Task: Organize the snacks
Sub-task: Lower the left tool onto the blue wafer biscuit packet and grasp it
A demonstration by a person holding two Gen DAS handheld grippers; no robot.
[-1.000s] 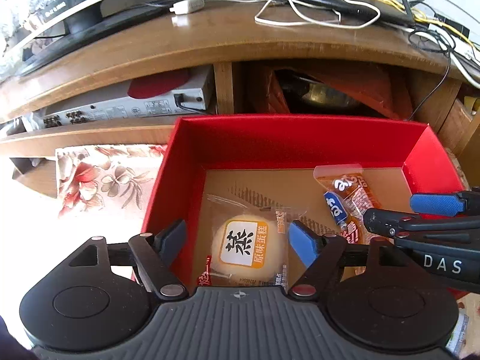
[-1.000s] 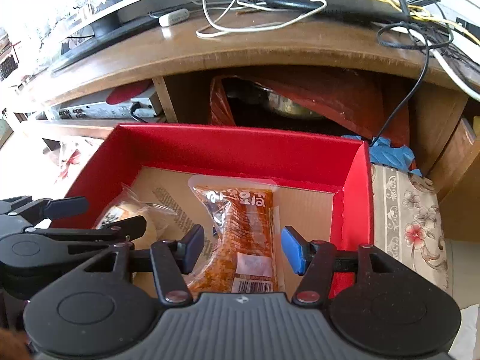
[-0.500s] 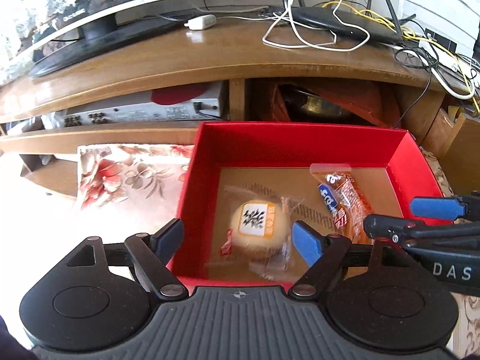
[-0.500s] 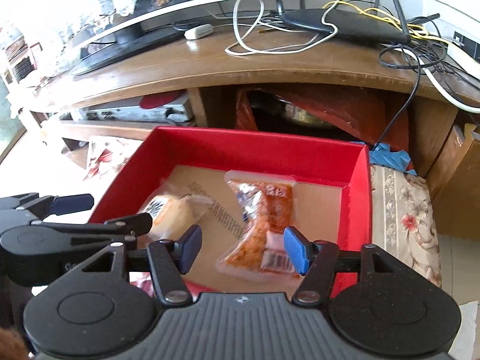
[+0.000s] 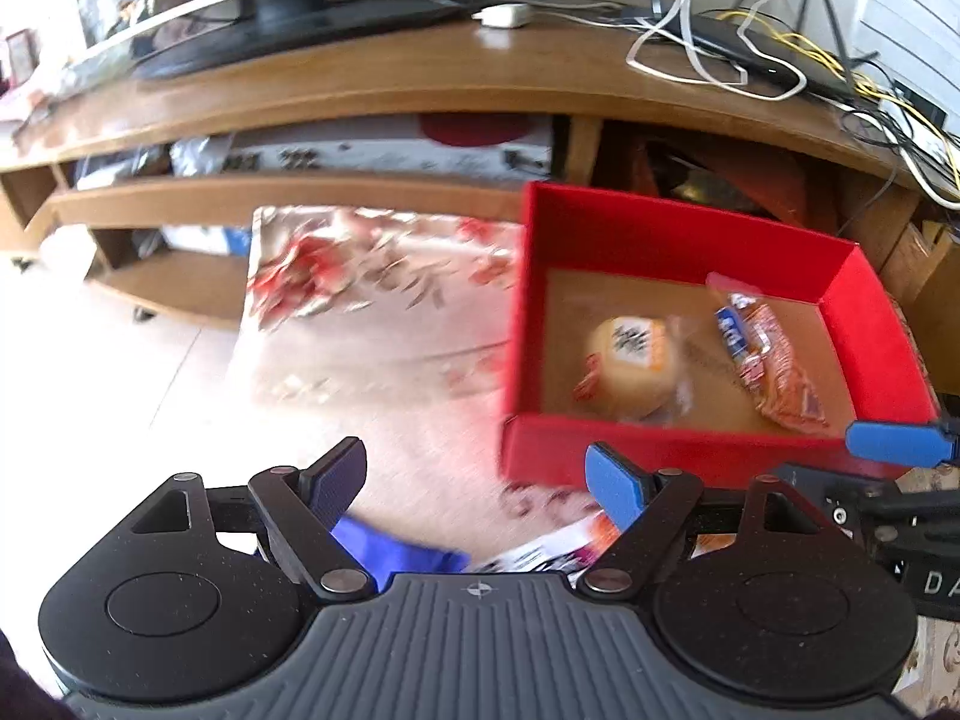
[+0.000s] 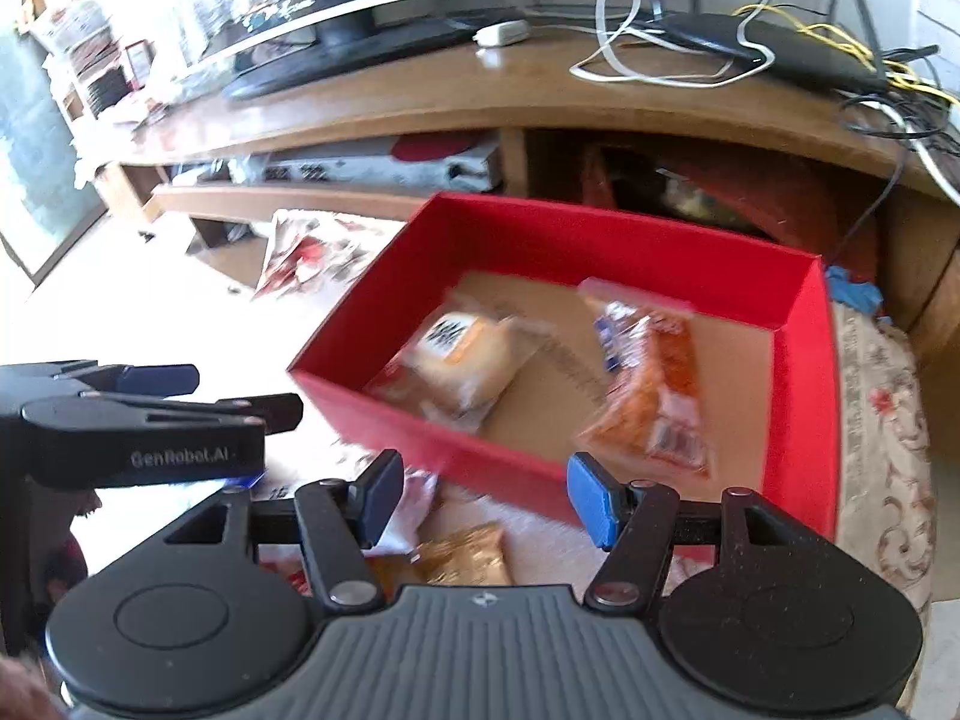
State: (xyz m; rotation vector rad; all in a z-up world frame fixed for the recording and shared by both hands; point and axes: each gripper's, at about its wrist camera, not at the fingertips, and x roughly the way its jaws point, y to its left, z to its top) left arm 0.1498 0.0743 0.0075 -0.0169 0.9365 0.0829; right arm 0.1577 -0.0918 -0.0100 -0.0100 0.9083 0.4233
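A red box [image 5: 672, 234] [image 6: 600, 240] sits on a floral cloth and holds a round yellow cake packet [image 5: 630, 354] [image 6: 462, 360] and an orange snack packet [image 5: 774, 360] [image 6: 654, 390]. My left gripper [image 5: 477, 480] is open and empty, in front of and left of the box. My right gripper [image 6: 480, 498] is open and empty, in front of the box's near wall. Loose snacks lie under the grippers: a blue packet [image 5: 396, 552], a white and red packet [image 5: 552, 552], and a golden packet [image 6: 468, 552].
A wooden TV stand [image 5: 480, 78] with a TV, cables and a router stands behind the box. Its lower shelf holds a silver device [image 5: 372, 156]. The floral cloth [image 5: 372, 312] covers the surface to the left of the box.
Both grippers have pulled back and up out of the box. The left one has also swung left. The two packets stay in the box, and loose snacks now show below the fingers.
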